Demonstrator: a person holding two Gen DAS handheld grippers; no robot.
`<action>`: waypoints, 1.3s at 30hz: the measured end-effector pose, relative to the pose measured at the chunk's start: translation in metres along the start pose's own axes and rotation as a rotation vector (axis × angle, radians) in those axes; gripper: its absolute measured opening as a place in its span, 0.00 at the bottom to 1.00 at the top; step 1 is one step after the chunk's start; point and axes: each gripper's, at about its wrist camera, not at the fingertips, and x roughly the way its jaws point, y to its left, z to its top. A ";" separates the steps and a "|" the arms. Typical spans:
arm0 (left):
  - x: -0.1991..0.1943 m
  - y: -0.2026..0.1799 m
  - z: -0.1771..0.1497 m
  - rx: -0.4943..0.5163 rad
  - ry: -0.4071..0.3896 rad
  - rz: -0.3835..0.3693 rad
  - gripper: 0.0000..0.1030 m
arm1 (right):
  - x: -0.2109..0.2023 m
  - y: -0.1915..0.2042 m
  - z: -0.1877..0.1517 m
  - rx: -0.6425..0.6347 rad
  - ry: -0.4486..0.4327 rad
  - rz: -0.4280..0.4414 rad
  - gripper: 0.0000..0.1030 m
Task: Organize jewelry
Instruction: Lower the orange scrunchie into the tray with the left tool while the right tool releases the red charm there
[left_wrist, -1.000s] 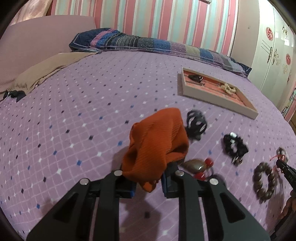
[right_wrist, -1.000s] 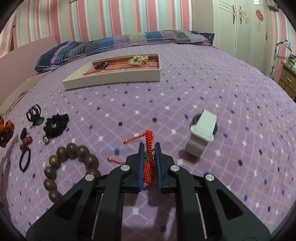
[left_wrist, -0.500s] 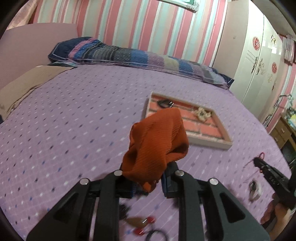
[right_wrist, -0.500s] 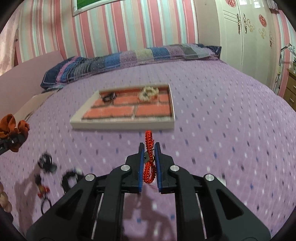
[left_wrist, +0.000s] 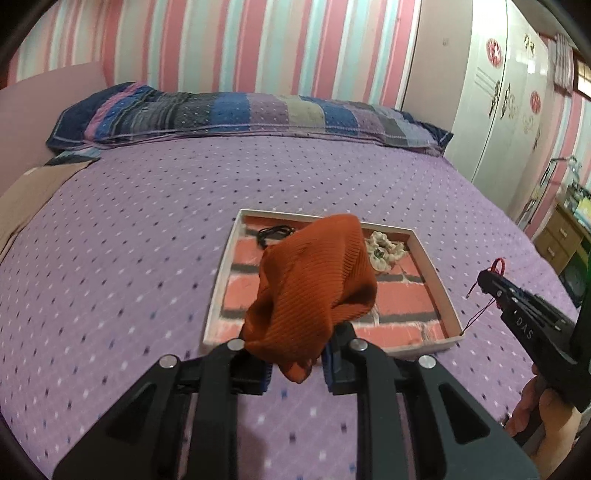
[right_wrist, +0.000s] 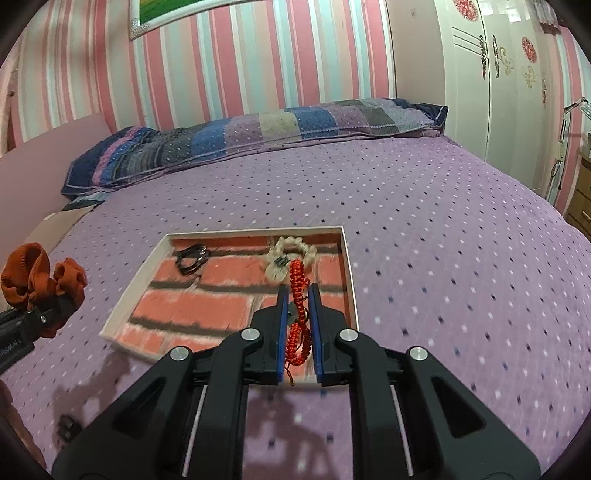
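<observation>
Orange scrunchie (left_wrist: 314, 288) sat clamped in the left gripper (left_wrist: 297, 365), red braided bracelet (right_wrist: 298, 295) in the right gripper (right_wrist: 298, 328). Both were carried above the tray's (right_wrist: 122, 306) near edge; the next move probably called for lowering and releasing them inside.

The left gripper (left_wrist: 297, 363) has two black angular fingers, each a forked frame with triangular cut-outs, silver round screw heads at the joints, and blue pads inside the tips. The right gripper (right_wrist: 298, 325) is built alike, with thin silver rods along its frame. In the left wrist view its black side, at four o'clock, carries white letters "DAS", above a bare hand (left_wrist: 535, 417).
</observation>
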 end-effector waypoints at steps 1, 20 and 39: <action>0.011 -0.001 0.004 0.004 0.006 0.008 0.21 | 0.010 -0.001 0.005 0.001 0.004 -0.006 0.11; 0.176 0.006 0.030 0.096 0.178 0.148 0.21 | 0.146 -0.013 0.031 0.024 0.121 -0.086 0.11; 0.198 0.004 0.026 0.138 0.236 0.170 0.30 | 0.190 -0.014 0.023 0.012 0.318 -0.085 0.12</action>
